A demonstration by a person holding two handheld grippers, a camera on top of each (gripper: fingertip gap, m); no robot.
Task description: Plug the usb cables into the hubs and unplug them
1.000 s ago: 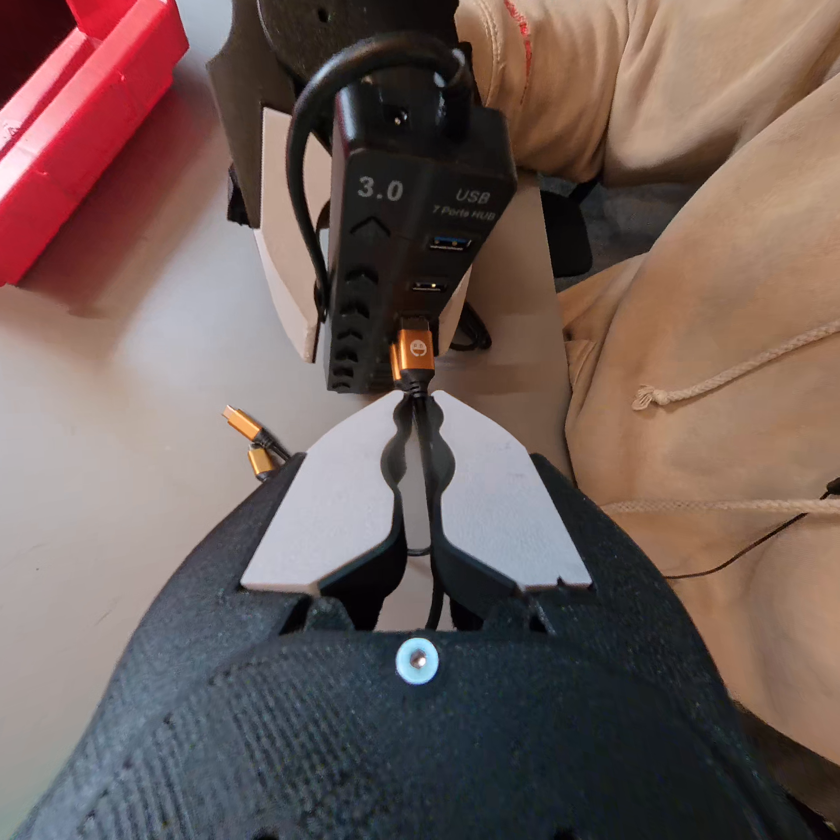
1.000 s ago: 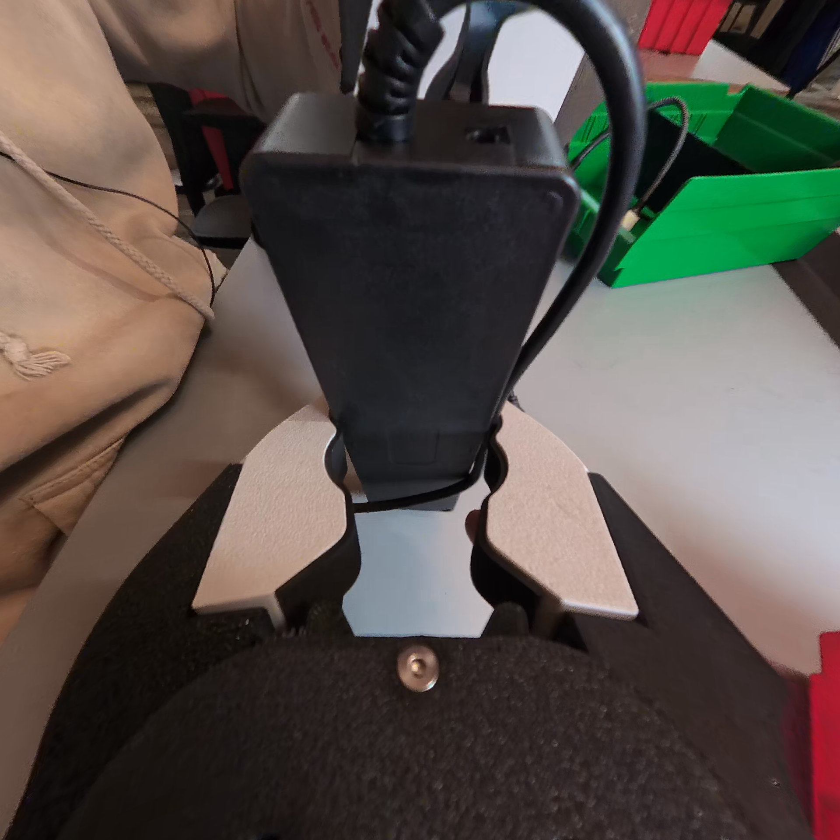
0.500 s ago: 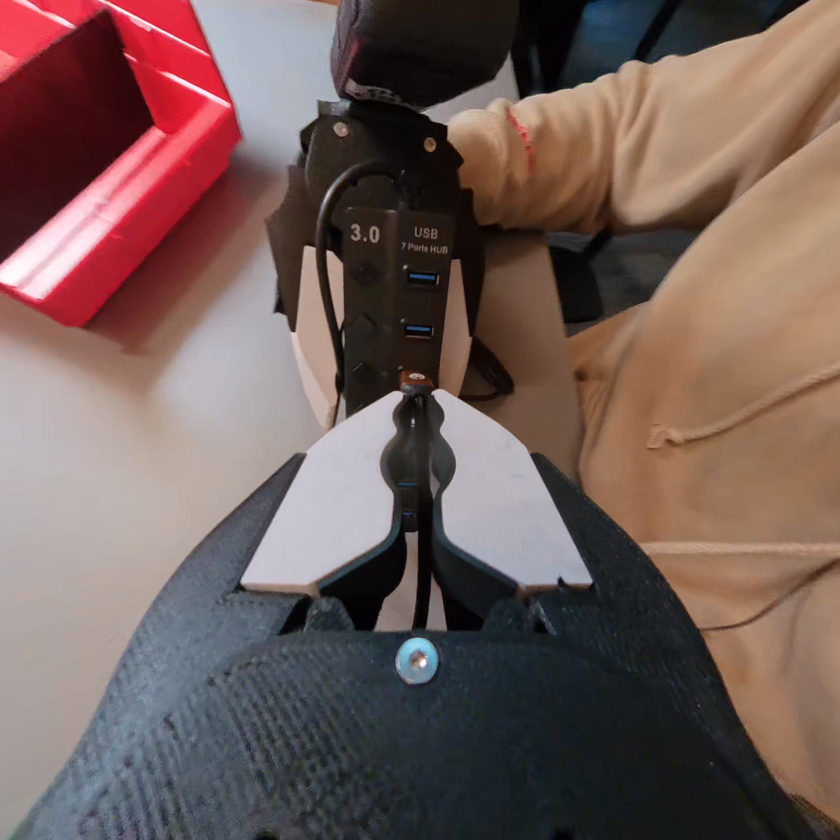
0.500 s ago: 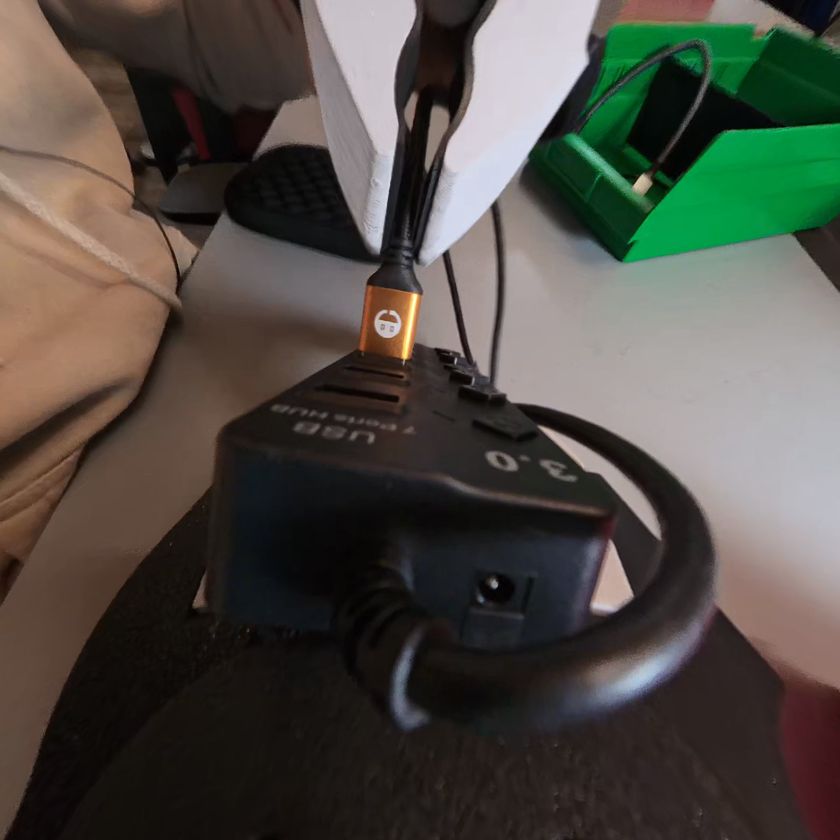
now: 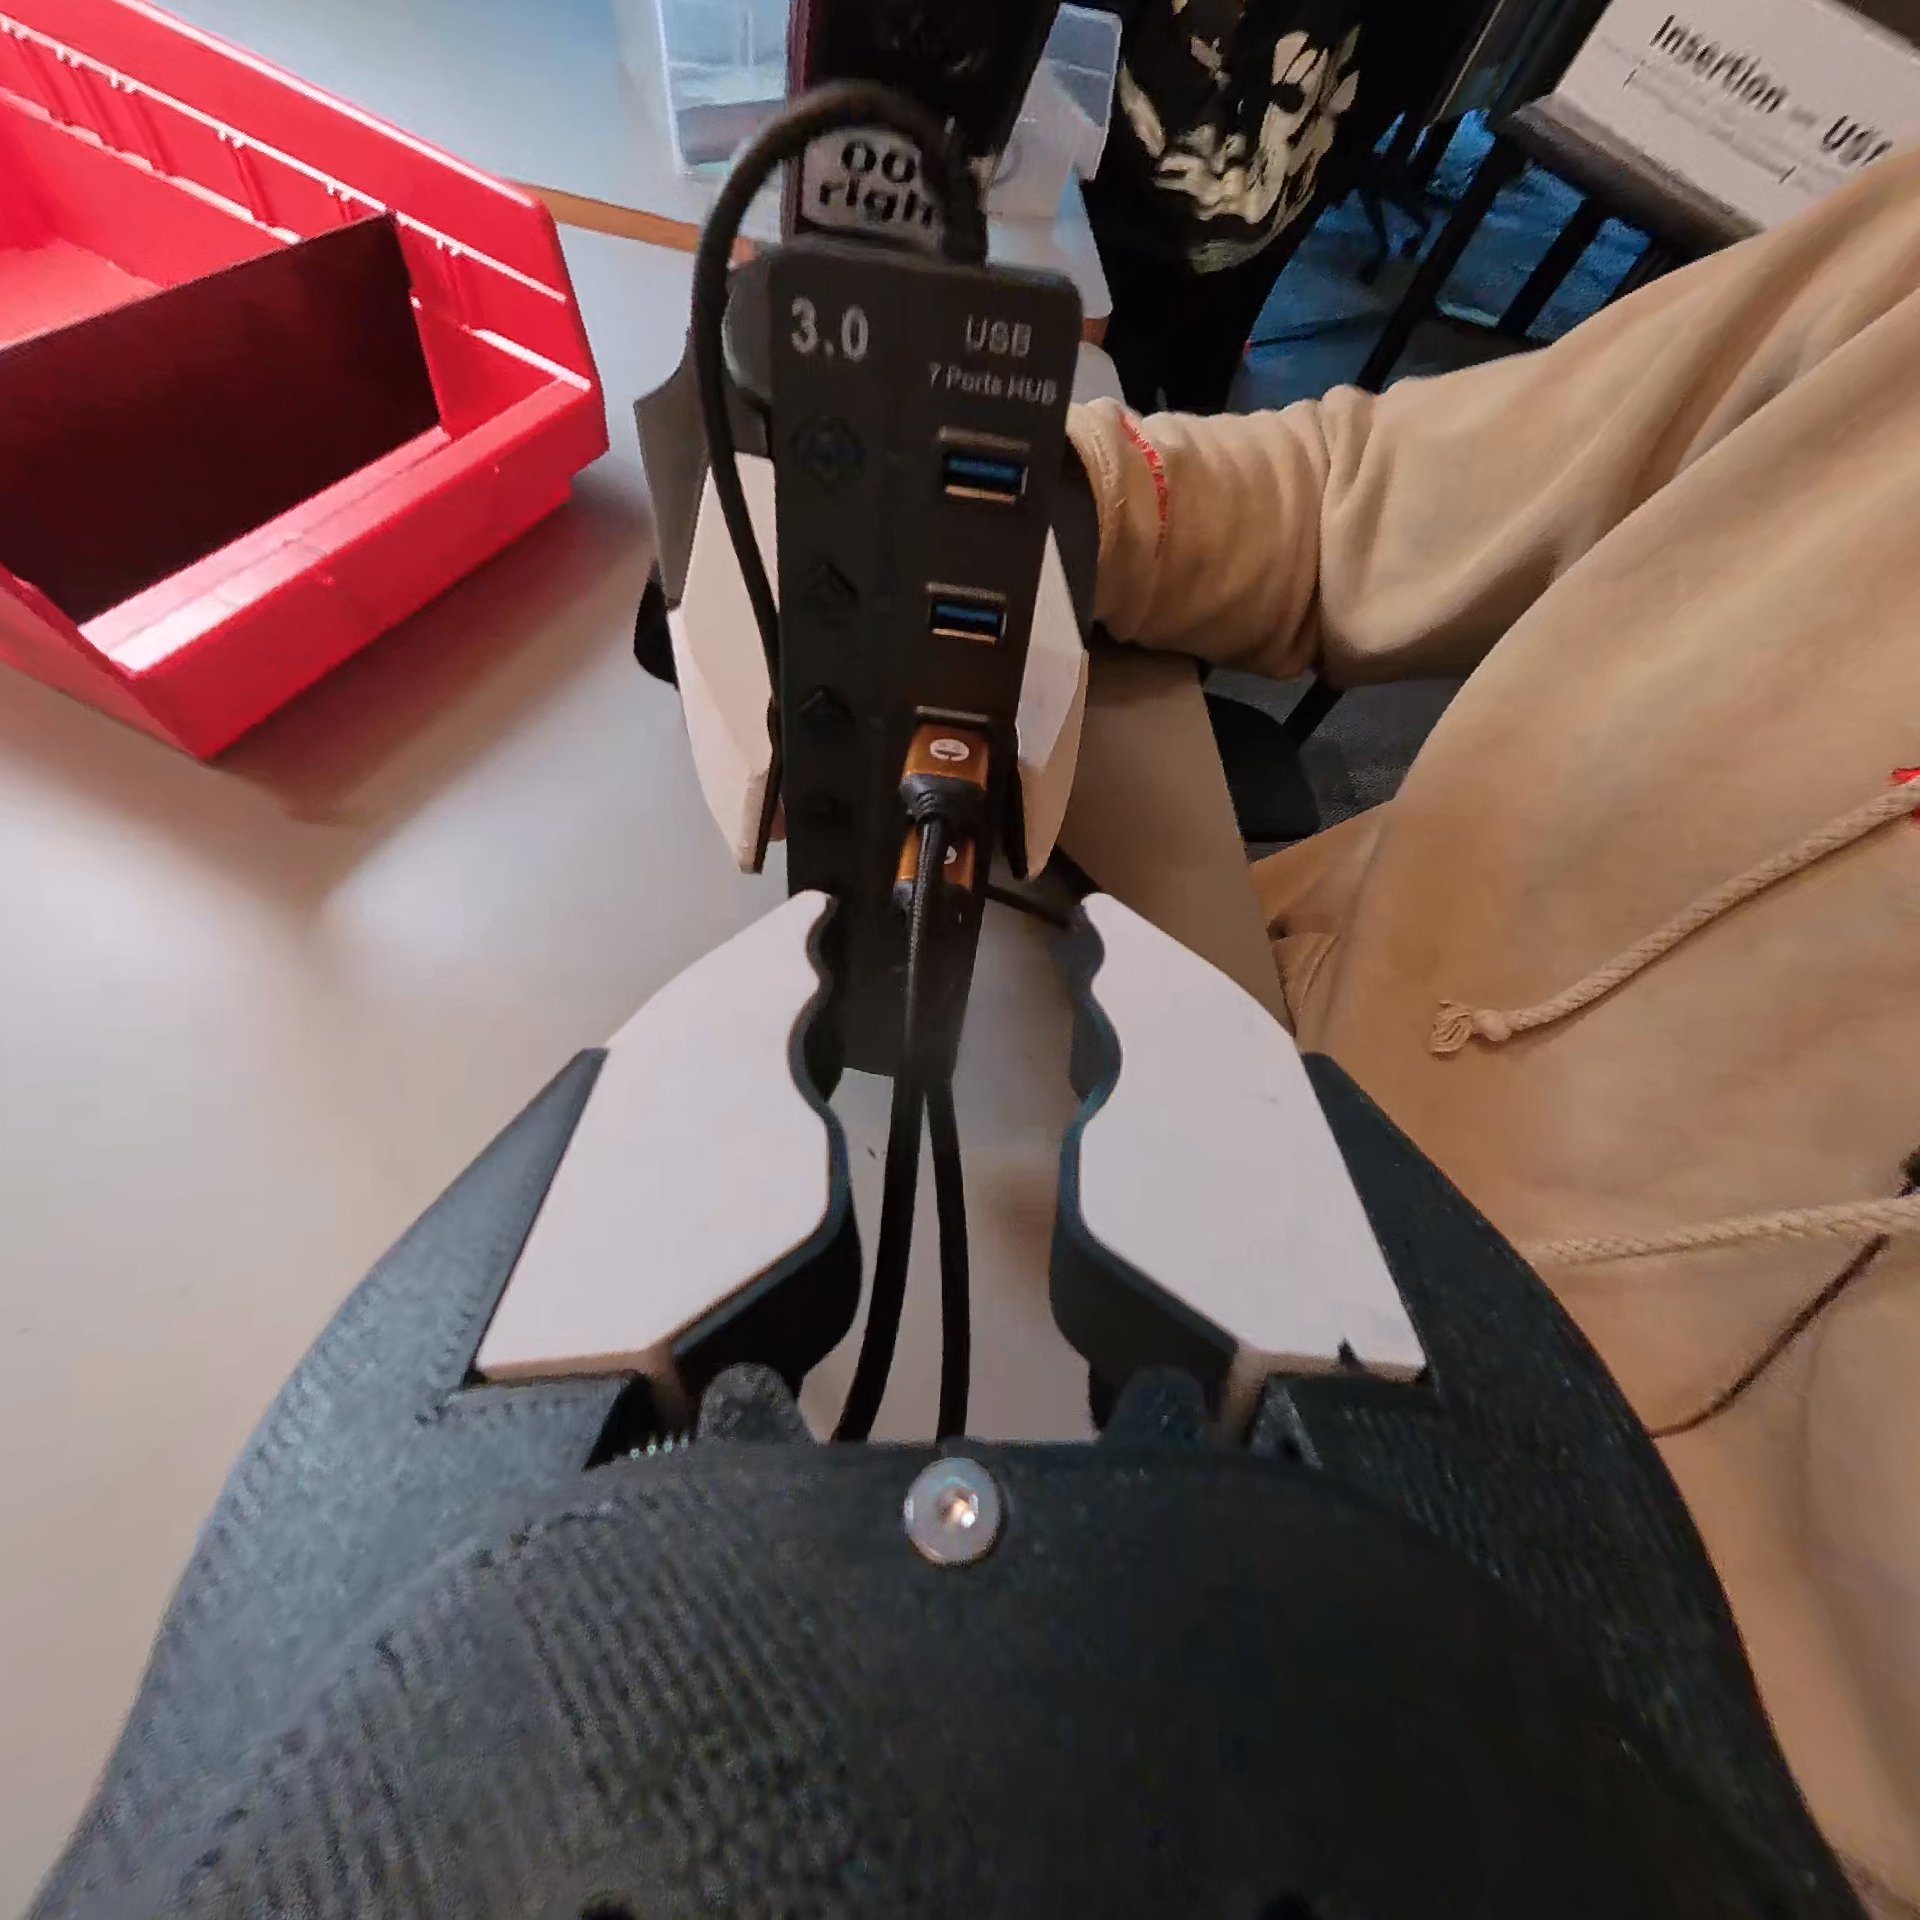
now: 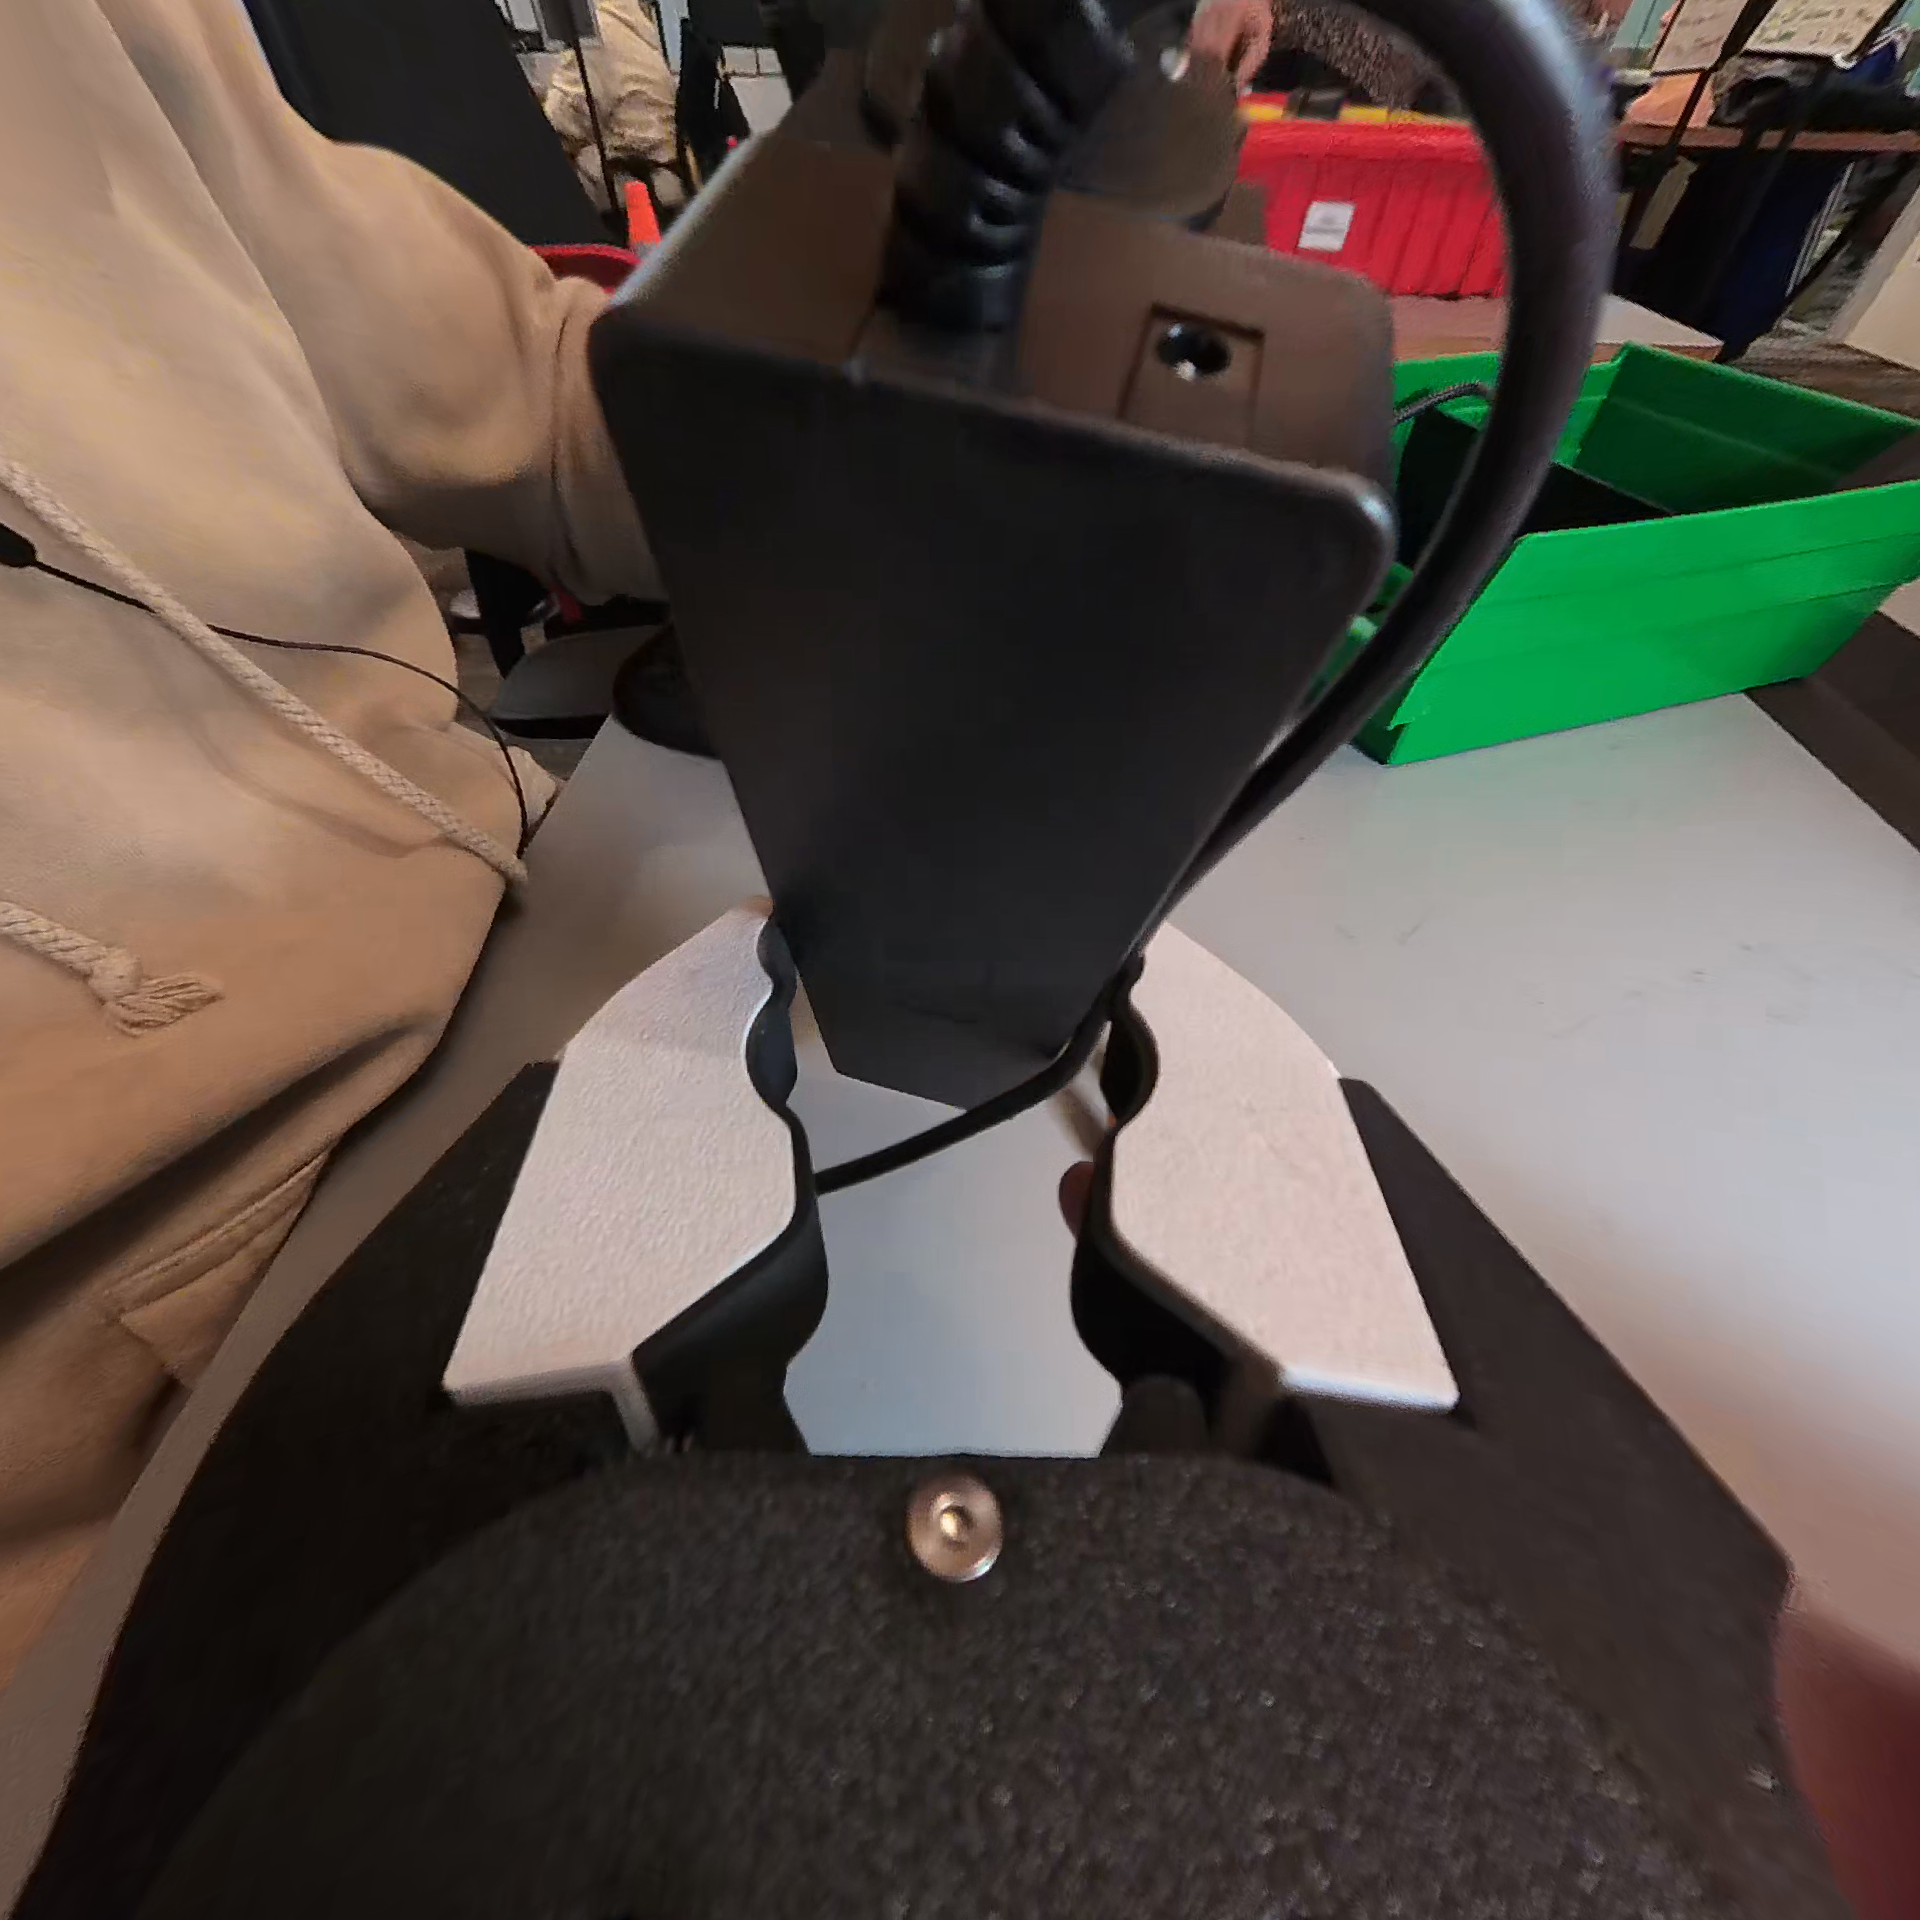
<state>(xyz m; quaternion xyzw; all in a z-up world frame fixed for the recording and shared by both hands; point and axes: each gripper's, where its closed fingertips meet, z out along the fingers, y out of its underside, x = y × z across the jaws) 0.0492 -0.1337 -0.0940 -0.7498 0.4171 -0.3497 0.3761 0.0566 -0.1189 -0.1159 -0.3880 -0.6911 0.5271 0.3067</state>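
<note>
A black USB hub (image 5: pixel 894 540) stands upright, face toward the left wrist view. My right gripper (image 6: pixel 951 956) is shut on its lower end; in the right wrist view I see the hub's plain back (image 6: pixel 987 675). Two orange USB plugs sit in its lower ports, the upper plug (image 5: pixel 943 764) and the lower plug (image 5: pixel 935 862). Their two black cables (image 5: pixel 914 1195) hang down between the fingers of my left gripper (image 5: pixel 956 935), which is open just below the hub and holds nothing. The hub's own thick cable (image 6: pixel 1538 312) loops over its top.
A red bin (image 5: pixel 260 447) stands at the left on the grey table (image 5: pixel 260 1039). A green bin (image 6: pixel 1662 582) with a cable in it stands at the far right. A person in a beige hoodie (image 5: pixel 1610 831) sits along the table's edge.
My left gripper was shut on a cable, pushing its orange plug into the hub. It has now opened and let go; the plug stays in the port. The right gripper tilted the hub, then turned it upright.
</note>
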